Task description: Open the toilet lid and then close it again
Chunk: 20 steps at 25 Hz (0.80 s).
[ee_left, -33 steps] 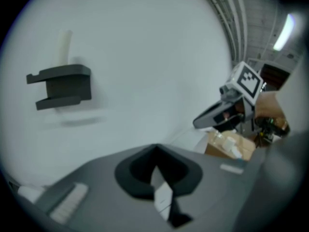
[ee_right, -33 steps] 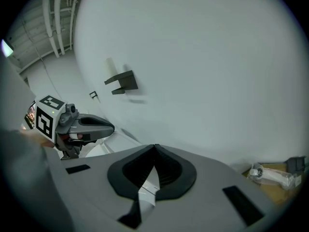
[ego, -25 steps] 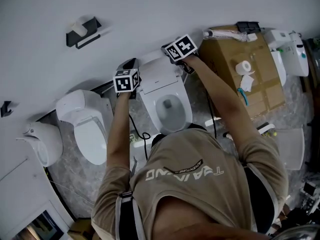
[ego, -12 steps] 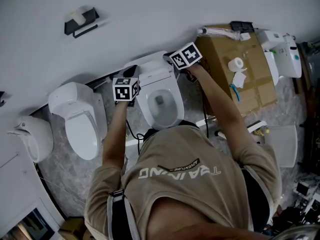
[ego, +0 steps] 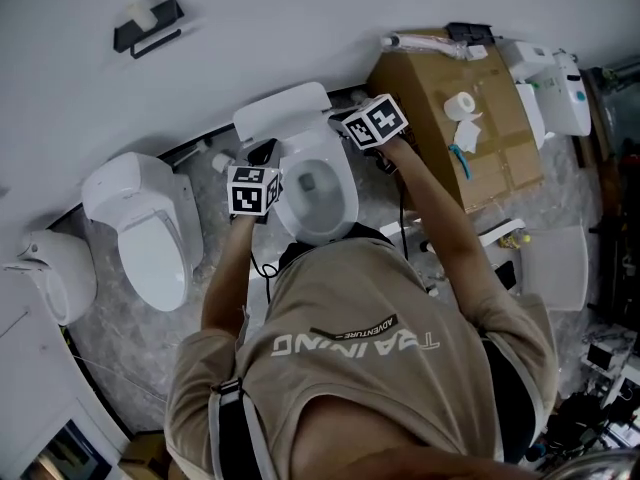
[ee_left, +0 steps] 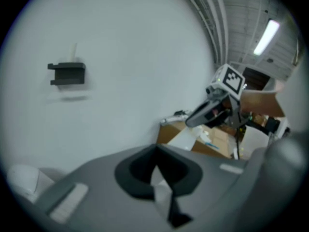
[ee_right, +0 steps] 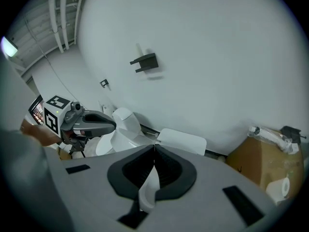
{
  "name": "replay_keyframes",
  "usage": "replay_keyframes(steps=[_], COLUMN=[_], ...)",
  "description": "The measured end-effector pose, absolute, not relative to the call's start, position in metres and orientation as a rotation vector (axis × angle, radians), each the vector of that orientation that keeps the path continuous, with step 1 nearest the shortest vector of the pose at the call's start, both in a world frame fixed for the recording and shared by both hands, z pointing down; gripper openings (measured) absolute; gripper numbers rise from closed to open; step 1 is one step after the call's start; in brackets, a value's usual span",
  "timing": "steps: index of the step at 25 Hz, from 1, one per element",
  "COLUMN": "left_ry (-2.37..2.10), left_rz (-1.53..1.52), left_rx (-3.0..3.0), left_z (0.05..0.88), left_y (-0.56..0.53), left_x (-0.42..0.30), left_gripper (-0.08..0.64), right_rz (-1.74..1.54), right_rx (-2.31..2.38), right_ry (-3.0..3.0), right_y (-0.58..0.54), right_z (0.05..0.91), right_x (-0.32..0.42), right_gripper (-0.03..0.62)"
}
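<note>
The white toilet [ego: 318, 203] stands by the wall with its bowl showing and its lid [ego: 283, 113] raised toward the wall. My left gripper [ego: 264, 152] is at the bowl's left side and my right gripper [ego: 338, 120] at its right rear, next to the lid. Both are shut with nothing held. From the right gripper view the shut jaws [ee_right: 154, 149] point at the lid [ee_right: 181, 140], and the left gripper [ee_right: 91, 122] shows at the left. In the left gripper view the shut jaws [ee_left: 155, 149] face the wall, with the right gripper [ee_left: 212, 111] beyond.
A second toilet [ego: 150, 238] and a urinal [ego: 45, 273] stand to the left. A cardboard box [ego: 440, 138] with a paper roll [ego: 462, 105] is close on the right. A black holder [ego: 148, 23] hangs on the wall. A loose white lid [ego: 555, 268] lies on the floor at right.
Both grippers have drawn back from the wall, from the raised lid's top to beside the bowl. The lid stays up. The head camera has shifted.
</note>
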<state>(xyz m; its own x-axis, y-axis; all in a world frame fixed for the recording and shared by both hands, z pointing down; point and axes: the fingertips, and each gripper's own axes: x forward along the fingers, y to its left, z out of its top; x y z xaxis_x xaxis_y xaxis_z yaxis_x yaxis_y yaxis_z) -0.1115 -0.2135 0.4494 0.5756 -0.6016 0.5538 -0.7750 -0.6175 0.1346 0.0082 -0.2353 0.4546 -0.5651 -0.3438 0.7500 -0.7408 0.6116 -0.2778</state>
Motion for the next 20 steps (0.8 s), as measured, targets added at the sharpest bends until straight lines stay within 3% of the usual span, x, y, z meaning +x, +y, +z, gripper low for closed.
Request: replay_keyframes(steps=[20], left_ry=[-1.078], left_rz=[0.765], left_rx=[2.278], left_z=[0.503], left_y=[-0.102], left_x=[-0.095], left_gripper=[0.006], right_rz=[0.882], right_rx=[0.795], right_ry=[-2.167], right_y=[-0.119], right_z=[0.509], right_x=[0.026], right_gripper=[0.014])
